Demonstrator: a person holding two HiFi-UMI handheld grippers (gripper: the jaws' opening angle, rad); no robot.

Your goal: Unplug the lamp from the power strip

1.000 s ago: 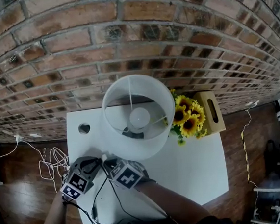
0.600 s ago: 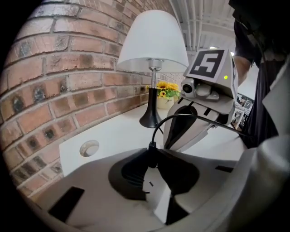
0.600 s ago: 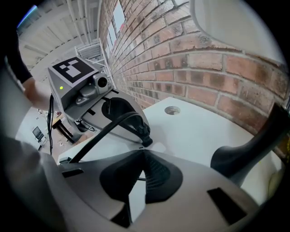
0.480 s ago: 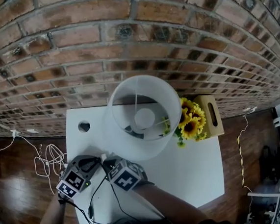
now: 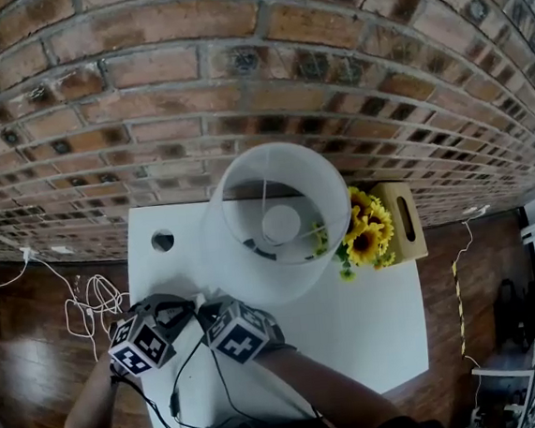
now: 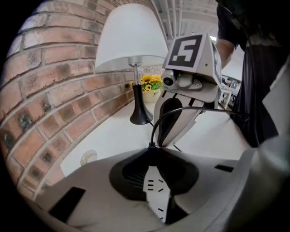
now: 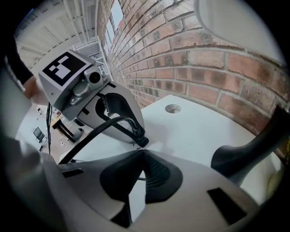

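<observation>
White power strip (image 6: 156, 192) gripped by just-closing left gripper (image 6: 153, 156); right gripper (image 7: 144, 154) pinches plug (image 7: 140, 140).

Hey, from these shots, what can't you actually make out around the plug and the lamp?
- Where plug meets socket: in the head view, under the left gripper and right gripper; in the left gripper view, behind its jaws, which have just been closing on the power strip.
- Lampshade: right gripper view, cut off by the top edge.
- White piece between the right jaws: right gripper view, too little shows to name.
</observation>
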